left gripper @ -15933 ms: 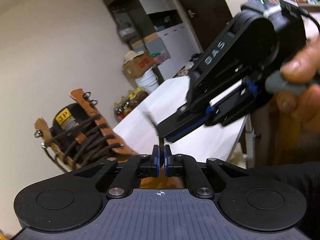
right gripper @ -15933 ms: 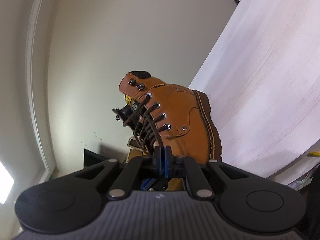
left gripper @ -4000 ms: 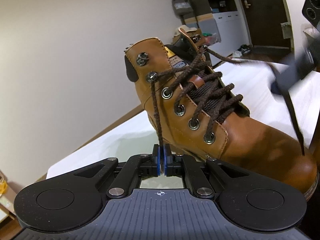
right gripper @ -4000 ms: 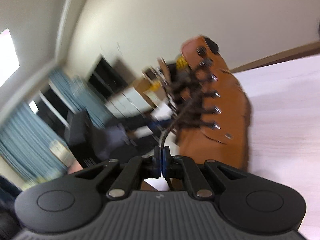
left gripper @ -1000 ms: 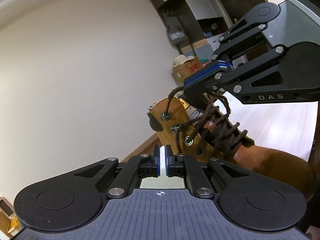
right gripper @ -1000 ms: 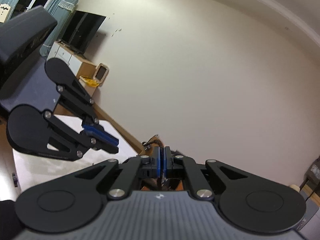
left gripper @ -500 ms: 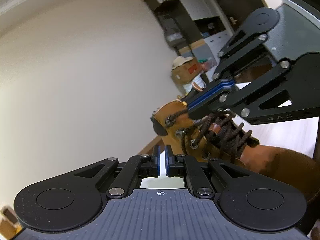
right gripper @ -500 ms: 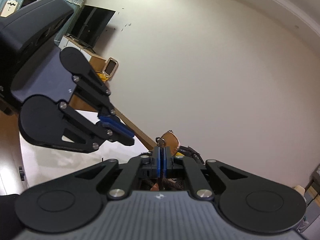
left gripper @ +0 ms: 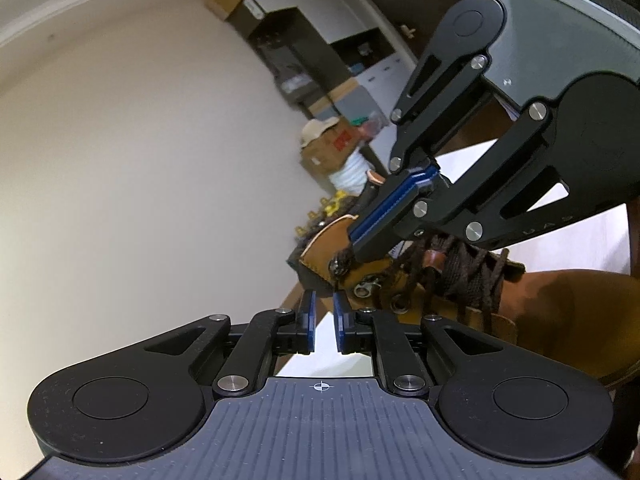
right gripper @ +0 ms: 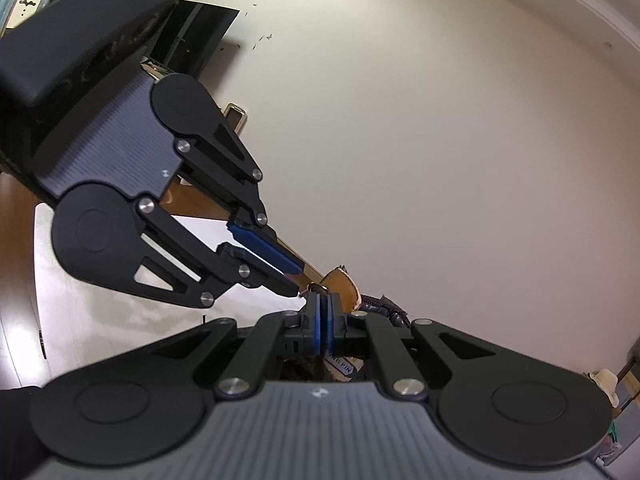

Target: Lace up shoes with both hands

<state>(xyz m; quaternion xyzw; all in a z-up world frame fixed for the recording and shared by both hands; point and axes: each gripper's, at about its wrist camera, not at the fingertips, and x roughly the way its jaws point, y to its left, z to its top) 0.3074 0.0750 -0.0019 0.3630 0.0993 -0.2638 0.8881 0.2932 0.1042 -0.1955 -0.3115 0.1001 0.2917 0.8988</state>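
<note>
A tan leather boot (left gripper: 552, 312) with dark brown laces (left gripper: 460, 272) stands on the white table. In the left wrist view my right gripper (left gripper: 354, 245) reaches in from the upper right. It is shut, with a dark lace end (left gripper: 340, 263) pinched at its tip beside the boot's top hook. My left gripper (left gripper: 322, 300) sits just below the boot collar; its jaws are opening and nothing is between them. In the right wrist view the right gripper (right gripper: 322, 300) is shut above the boot collar (right gripper: 340, 280), and the left gripper (right gripper: 297, 281) points in from the left, slightly parted.
The white table (right gripper: 100, 300) runs under the boot, with wooden floor beyond its edge. A cardboard box (left gripper: 328, 148) and shelving (left gripper: 312, 32) stand far behind the boot. A plain wall fills the rest of both views.
My left jaws have spread apart from nearly shut. The right gripper's tip has sunk to the boot's top hook, and the two grippers now sit closer together.
</note>
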